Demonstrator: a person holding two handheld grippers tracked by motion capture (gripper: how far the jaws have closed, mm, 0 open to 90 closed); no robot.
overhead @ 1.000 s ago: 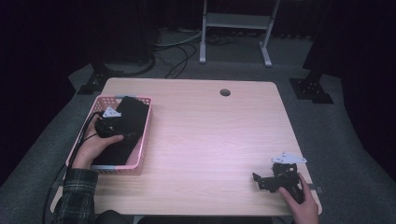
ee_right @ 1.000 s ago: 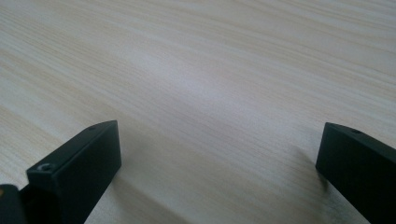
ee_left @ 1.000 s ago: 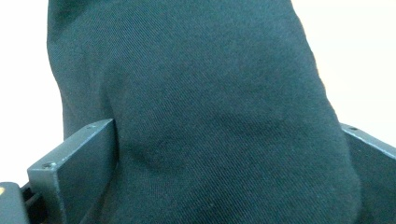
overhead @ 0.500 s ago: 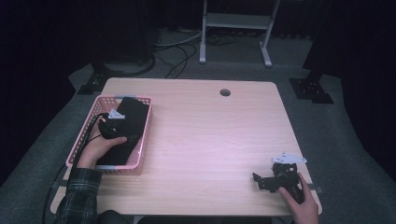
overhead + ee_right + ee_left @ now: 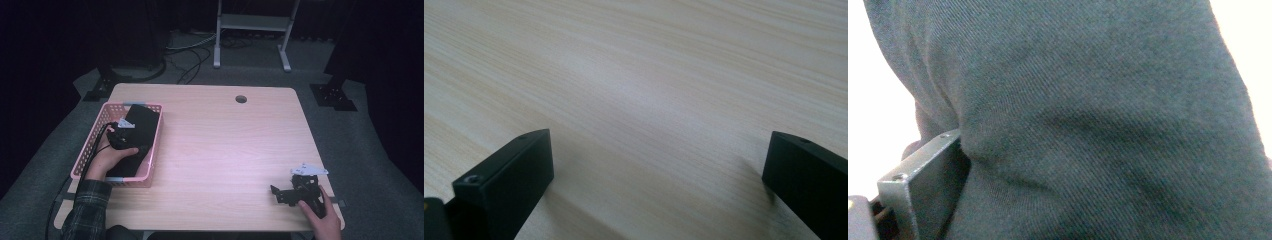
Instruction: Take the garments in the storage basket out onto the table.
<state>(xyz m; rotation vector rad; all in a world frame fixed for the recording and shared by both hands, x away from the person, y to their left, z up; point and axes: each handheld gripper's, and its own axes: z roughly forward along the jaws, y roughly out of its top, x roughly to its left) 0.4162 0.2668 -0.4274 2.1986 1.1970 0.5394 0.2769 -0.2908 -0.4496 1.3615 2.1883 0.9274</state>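
Cloth (image 5: 136, 140): dark, folded, lying lengthwise in the pink basket (image 5: 152, 150) at the table's (image 5: 225, 150) left side. The left gripper (image 5: 120, 137) is down in the basket, pressed against the fabric; its view shows twill weave (image 5: 1088, 125) creased against one jaw, so a pinch appears in hand, though closure cannot be told. Next move likely calls for a firm grip, then a clean lift over the basket wall. The right gripper (image 5: 295, 192) rests on the table, jaws wide apart, empty.
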